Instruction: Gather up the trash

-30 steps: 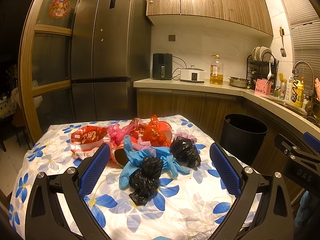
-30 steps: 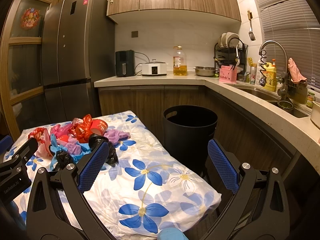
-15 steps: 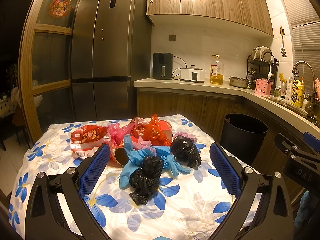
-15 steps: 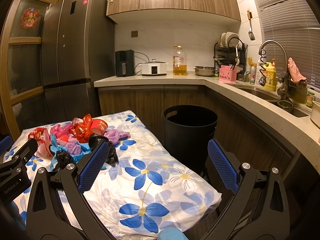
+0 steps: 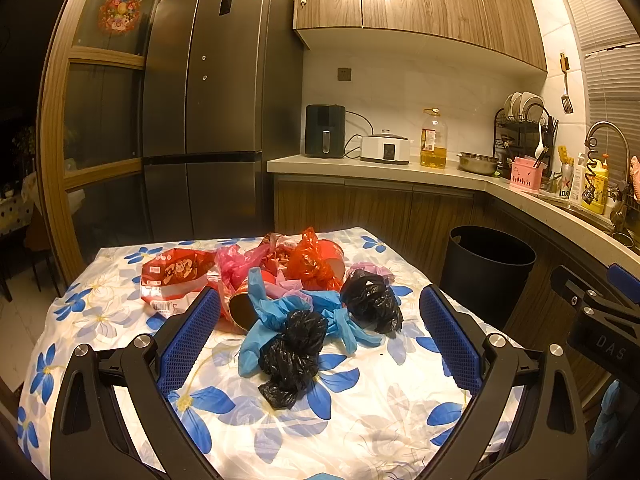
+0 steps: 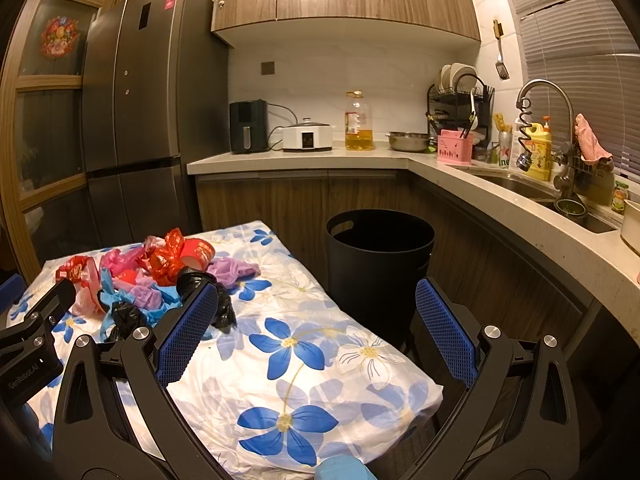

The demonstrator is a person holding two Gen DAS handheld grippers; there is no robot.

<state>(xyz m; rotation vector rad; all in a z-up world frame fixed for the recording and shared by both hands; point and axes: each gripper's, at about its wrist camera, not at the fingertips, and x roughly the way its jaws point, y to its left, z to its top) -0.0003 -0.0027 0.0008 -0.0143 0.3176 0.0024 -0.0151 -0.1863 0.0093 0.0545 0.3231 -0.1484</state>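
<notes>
Trash pile (image 5: 288, 292): crumpled black, blue, pink and red bags, a red snack packet and a red cup, heaped mid-table (image 5: 360, 420) on a blue-flowered cloth. Black bin (image 6: 380, 264): on the floor just beside the table's right edge. Left gripper (image 5: 320, 344) and right gripper (image 6: 316, 336): both spread wide, holding nothing, above the table

Left wrist view: looked forward along its own fingers, low over the near end of the floral tablecloth (image 5: 360, 420), facing the trash pile (image 5: 296, 292) close ahead, the fridge (image 5: 208, 112) beyond. Right wrist view: sat further right — aimed over the table's right corner toward the black bin (image 6: 380, 264) and the sink counter (image 6: 520, 216). Both views shared the pile, bin, cloth and back counter.
</notes>
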